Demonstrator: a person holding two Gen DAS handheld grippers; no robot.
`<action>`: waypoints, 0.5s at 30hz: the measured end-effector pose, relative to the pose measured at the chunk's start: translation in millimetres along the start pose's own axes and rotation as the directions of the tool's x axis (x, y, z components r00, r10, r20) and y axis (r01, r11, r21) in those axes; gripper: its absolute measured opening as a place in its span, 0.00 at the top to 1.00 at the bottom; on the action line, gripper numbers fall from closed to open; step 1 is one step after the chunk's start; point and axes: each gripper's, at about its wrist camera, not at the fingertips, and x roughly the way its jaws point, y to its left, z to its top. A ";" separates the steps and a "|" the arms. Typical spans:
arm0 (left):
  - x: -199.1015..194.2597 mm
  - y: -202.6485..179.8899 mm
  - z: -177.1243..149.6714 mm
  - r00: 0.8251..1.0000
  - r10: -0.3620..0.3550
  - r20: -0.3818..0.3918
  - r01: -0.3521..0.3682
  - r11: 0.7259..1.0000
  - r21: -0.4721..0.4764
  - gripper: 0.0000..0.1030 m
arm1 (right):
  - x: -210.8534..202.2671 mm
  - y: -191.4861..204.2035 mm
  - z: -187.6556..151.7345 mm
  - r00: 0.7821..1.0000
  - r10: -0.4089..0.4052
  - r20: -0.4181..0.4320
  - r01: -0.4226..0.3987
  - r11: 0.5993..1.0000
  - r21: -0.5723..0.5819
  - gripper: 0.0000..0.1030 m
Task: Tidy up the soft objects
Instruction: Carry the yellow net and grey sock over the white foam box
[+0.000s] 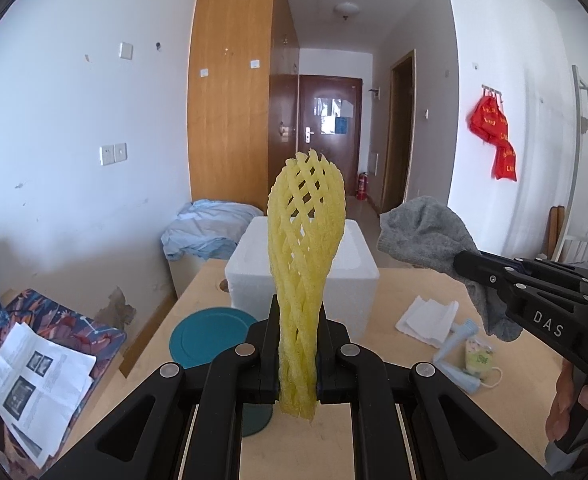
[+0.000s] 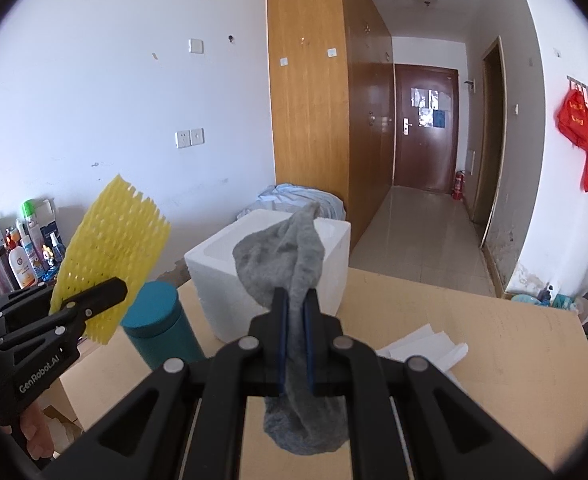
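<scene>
My left gripper (image 1: 297,320) is shut on a yellow foam net sleeve (image 1: 304,236) that stands upright above the wooden table (image 1: 446,292). My right gripper (image 2: 295,300) is shut on a grey sock (image 2: 282,252), held up in the air. In the left wrist view the right gripper (image 1: 464,266) comes in from the right with the grey sock (image 1: 426,236) hanging from it. In the right wrist view the left gripper (image 2: 114,290) holds the yellow net (image 2: 108,256) at the left. A white foam box (image 1: 358,272) stands open at the table's far side, just beyond both grippers; it also shows in the right wrist view (image 2: 222,276).
A teal round canister (image 2: 158,324) stands left of the box. White folded tissue (image 1: 426,320), a pale blue clip (image 1: 454,348) and a small packet (image 1: 478,358) lie on the table's right. Papers (image 1: 34,384) lie on patterned cloth at the left. Bottles (image 2: 22,256) stand by the left wall.
</scene>
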 end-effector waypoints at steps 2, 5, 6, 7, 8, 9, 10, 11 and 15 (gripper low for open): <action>6.2 1.3 5.1 1.000 0.003 -0.005 -0.003 1.000 -0.002 0.89 | 5.8 -0.6 4.3 1.000 -0.001 -0.003 0.001 1.000 -0.004 0.90; 12.7 2.4 11.0 1.000 0.003 -0.006 -0.003 1.000 0.000 0.89 | 12.4 -2.4 10.6 1.000 -0.002 -0.005 0.002 1.000 -0.009 0.90; 15.2 2.4 13.7 1.000 0.005 -0.004 -0.005 1.000 0.002 0.89 | 14.4 -2.7 13.2 1.000 -0.003 -0.004 0.003 1.000 -0.012 0.90; 18.1 2.6 16.4 1.000 0.006 -0.004 -0.006 1.000 0.002 0.89 | 16.7 -3.3 15.5 1.000 -0.005 -0.004 0.004 1.000 -0.013 0.90; 21.1 3.0 18.5 1.000 0.007 -0.005 -0.007 1.000 0.002 0.89 | 18.3 -4.1 16.6 1.000 -0.005 -0.004 0.004 1.000 -0.015 0.90; 23.5 3.1 19.9 1.000 0.006 -0.007 -0.006 1.000 0.002 0.89 | 20.7 -4.2 18.6 1.000 -0.006 -0.006 0.005 1.000 -0.019 0.90; 27.4 3.3 22.1 1.000 0.005 -0.010 -0.005 1.000 0.002 0.89 | 22.9 -5.2 19.8 1.000 -0.005 -0.007 0.005 1.000 -0.020 0.90; 29.7 3.7 23.1 1.000 0.005 -0.012 -0.005 1.000 0.001 0.89 | 25.2 -6.5 20.3 1.000 -0.006 -0.010 0.005 1.000 -0.022 0.90; 45.2 4.8 30.1 1.000 -0.001 -0.029 0.001 1.000 -0.001 0.89 | 35.5 -10.3 27.0 1.000 -0.015 -0.018 0.014 0.999 -0.038 0.90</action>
